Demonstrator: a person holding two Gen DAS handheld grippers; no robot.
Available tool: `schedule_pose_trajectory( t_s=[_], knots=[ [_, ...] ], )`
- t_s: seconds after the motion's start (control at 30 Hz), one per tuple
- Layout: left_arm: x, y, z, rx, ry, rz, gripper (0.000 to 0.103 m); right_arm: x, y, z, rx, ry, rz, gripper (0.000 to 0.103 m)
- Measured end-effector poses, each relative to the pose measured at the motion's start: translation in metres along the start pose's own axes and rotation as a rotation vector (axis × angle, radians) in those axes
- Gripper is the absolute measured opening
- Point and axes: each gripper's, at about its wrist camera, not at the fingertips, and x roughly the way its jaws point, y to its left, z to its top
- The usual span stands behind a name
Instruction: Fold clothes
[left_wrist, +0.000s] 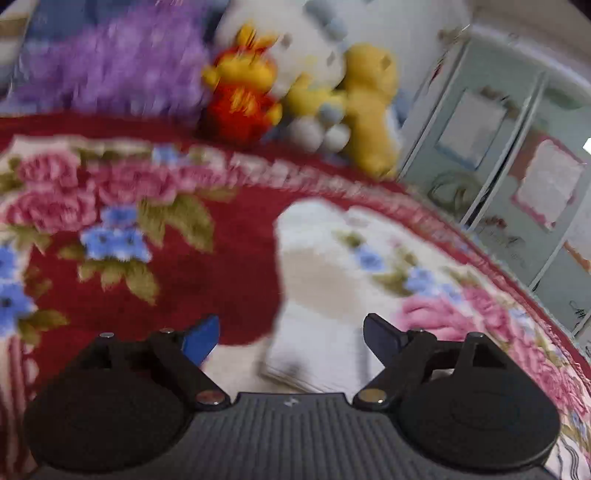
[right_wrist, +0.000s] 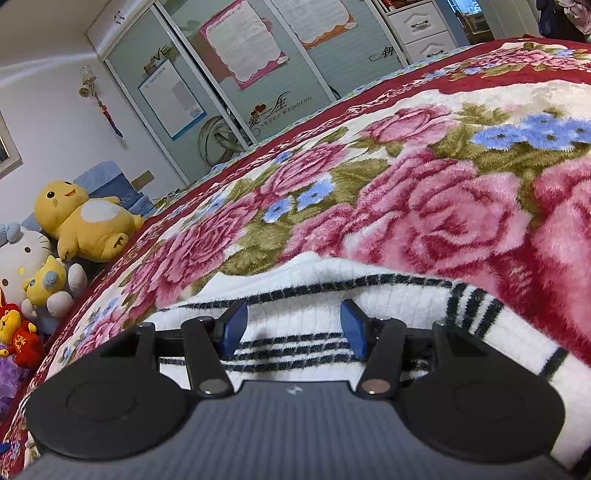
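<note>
White knit with black stripes, that's the sweater (right_wrist: 306, 325), lying on the floral blanket (right_wrist: 424, 206) and filling the space right under the right gripper (right_wrist: 293, 326), whose blue fingers (right_wrist: 234, 325) are spread apart just above the fabric, pinching nothing. Left gripper (left_wrist: 291, 338) is spread wide too, hovering over the sweater's pale edge (left_wrist: 317, 354), the view blurred. Plush toys (right_wrist: 85, 221) sit beyond the blanket's far border.
</note>
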Motion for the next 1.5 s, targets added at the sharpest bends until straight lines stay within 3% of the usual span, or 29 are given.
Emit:
schedule_pose_trajectory(
  t_s=[0.2,0.23,0.27,0.3,0.33,0.67,0.73,0.83,0.87,0.9,0.93,1.0,1.03,1.17,1.3,1.33,1.37,1.43,1.5],
  knots=[
    [0.048,-0.003,0.014,0.080,0.153,-0.106,0.084,0.001,0.001,0.000,-0.008,0.001,-0.001,0.058],
    [0.050,-0.008,0.014,0.104,0.171,-0.116,0.074,0.001,0.001,0.000,-0.011,0.002,-0.001,0.058],
    [0.054,-0.014,0.013,0.138,0.199,-0.135,0.036,0.001,0.002,0.000,-0.014,0.002,-0.001,0.059],
    [0.057,-0.019,0.013,0.171,0.227,-0.154,0.006,0.001,0.002,0.000,-0.017,0.002,-0.001,0.060],
    [0.057,-0.022,0.015,0.207,0.226,-0.141,0.002,0.001,0.003,0.000,-0.019,0.002,-0.001,0.060],
    [0.027,-0.014,0.052,0.546,-0.011,0.236,0.005,0.002,-0.001,0.001,-0.019,0.005,0.004,0.060],
    [0.030,-0.002,0.053,0.507,0.028,0.243,0.006,0.002,0.000,0.000,-0.019,0.005,0.003,0.060],
    [0.035,0.015,0.055,0.447,0.087,0.253,0.022,0.002,0.002,-0.001,-0.025,0.006,0.001,0.060],
    [0.036,0.021,0.055,0.426,0.106,0.256,0.041,0.002,0.002,-0.001,-0.027,0.007,0.000,0.060],
    [0.038,0.027,0.055,0.406,0.126,0.259,0.048,0.002,0.003,-0.001,-0.029,0.007,-0.001,0.060],
    [0.034,0.031,0.057,0.374,0.110,0.312,0.047,0.002,0.003,-0.001,-0.029,0.006,-0.001,0.060],
    [0.015,0.037,0.062,0.284,0.019,0.503,0.047,0.002,0.004,-0.001,-0.028,0.006,-0.001,0.060],
    [0.009,0.032,0.060,0.282,0.008,0.505,0.046,0.002,0.003,-0.001,-0.029,0.006,-0.001,0.060],
    [-0.004,-0.010,0.030,0.420,0.084,0.181,0.046,0.002,0.004,-0.001,-0.029,0.006,-0.001,0.060],
    [-0.018,-0.052,0.001,0.550,0.158,-0.147,0.057,0.002,0.003,-0.001,-0.027,0.006,0.000,0.061],
    [-0.013,-0.059,-0.009,0.573,0.211,-0.175,0.057,0.002,0.003,-0.001,-0.026,0.006,0.002,0.061],
    [-0.006,-0.060,-0.017,0.573,0.246,-0.139,0.055,0.002,0.003,0.000,-0.024,0.006,0.003,0.061],
    [0.004,-0.056,-0.024,0.550,0.230,-0.035,0.056,0.002,0.002,0.000,-0.020,0.006,0.006,0.061],
    [0.006,-0.065,-0.024,0.542,0.189,0.122,0.056,0.002,0.001,0.000,-0.017,0.005,0.009,0.061]
  ],
)
